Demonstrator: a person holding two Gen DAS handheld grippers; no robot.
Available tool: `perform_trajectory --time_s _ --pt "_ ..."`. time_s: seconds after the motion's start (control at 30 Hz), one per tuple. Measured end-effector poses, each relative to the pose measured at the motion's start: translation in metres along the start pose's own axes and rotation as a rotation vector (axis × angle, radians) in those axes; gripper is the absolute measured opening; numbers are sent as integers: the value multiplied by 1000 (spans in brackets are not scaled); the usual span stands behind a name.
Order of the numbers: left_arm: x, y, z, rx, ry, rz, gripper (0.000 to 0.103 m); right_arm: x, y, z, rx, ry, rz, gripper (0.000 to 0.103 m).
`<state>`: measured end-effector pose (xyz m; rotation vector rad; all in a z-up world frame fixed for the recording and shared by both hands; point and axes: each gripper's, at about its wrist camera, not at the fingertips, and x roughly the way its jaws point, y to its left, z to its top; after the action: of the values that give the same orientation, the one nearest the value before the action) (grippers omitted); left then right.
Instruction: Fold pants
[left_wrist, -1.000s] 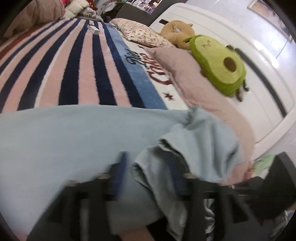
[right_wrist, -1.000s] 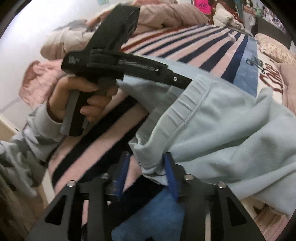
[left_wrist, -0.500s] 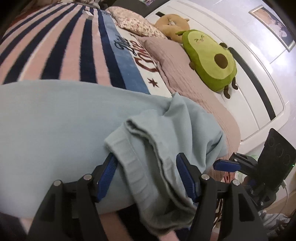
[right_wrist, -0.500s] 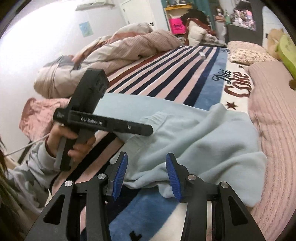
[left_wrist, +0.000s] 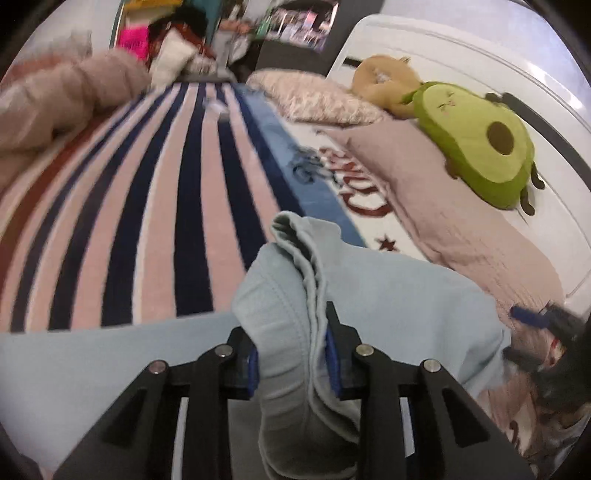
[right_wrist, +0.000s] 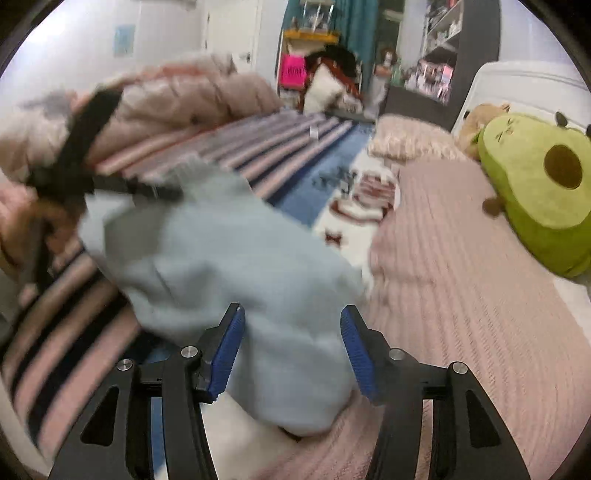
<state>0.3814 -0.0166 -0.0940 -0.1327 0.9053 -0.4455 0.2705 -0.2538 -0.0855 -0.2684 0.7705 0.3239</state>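
While bunched, pants (left_wrist: 291, 354) between fingers (left_wrist: 330, 356).

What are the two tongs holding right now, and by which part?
The left tongs have just closed on the light blue pants, pinching a bunched ribbed edge. The right tongs have just opened; cloth lies between their pads, unpinched.

A bed fills the room, spread with a striped blanket (left_wrist: 147, 206) in pink and navy. A white headboard (left_wrist: 461, 70) runs along the right, with an avocado plush (left_wrist: 480, 144) and a floral pillow (left_wrist: 317, 96) beside it. Cluttered shelves (right_wrist: 436, 48) and a teal curtain (right_wrist: 354, 26) stand beyond, against white walls.
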Motion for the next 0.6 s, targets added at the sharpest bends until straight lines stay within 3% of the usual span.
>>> perform_trajectory --time_s 0.17,0.33,0.47,0.6 --pt "28 14 -18 -10 92 41 28 18 5 -24 -14 85 28 48" --pt "19 20 -23 -28 78 33 34 4 14 -29 -74 100 56 36" --pt "14 25 -30 -45 64 41 41 3 21 -39 -125 208 71 35" --pt "3 25 -37 -61 63 21 41 -5 19 -37 -90 196 71 35"
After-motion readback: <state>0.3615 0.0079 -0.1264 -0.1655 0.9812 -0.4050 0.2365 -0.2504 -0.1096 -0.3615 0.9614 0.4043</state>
